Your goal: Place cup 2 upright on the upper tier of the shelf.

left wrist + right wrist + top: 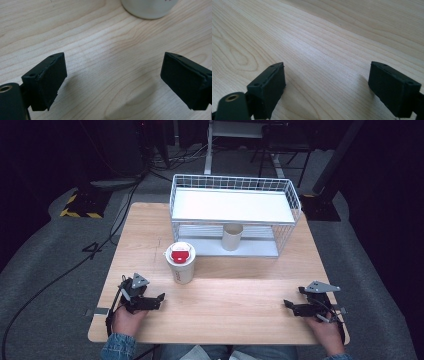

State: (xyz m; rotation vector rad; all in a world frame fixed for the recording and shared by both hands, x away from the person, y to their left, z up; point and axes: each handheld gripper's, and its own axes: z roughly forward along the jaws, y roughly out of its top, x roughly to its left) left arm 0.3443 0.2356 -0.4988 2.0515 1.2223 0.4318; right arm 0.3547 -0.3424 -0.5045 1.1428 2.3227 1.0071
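Observation:
A white paper cup [180, 262] with a white lid and a red round patch on top stands near the table's middle, in front of the wire rack. Its base [149, 8] rises at the top of the left gripper view. A plain tan cup [232, 236] stands on the lower level of the white wire rack [235, 215]. My left gripper [161, 299] rests low at the table's near left, open, with bare wood between its jaws. My right gripper [287, 306] sits at the near right, open, over bare wood.
The wooden table [220, 295] ends close behind both hands. The rack has a white upper shelf [230, 205] and takes up the far half of the table. Dark floor, cables and stands lie beyond it.

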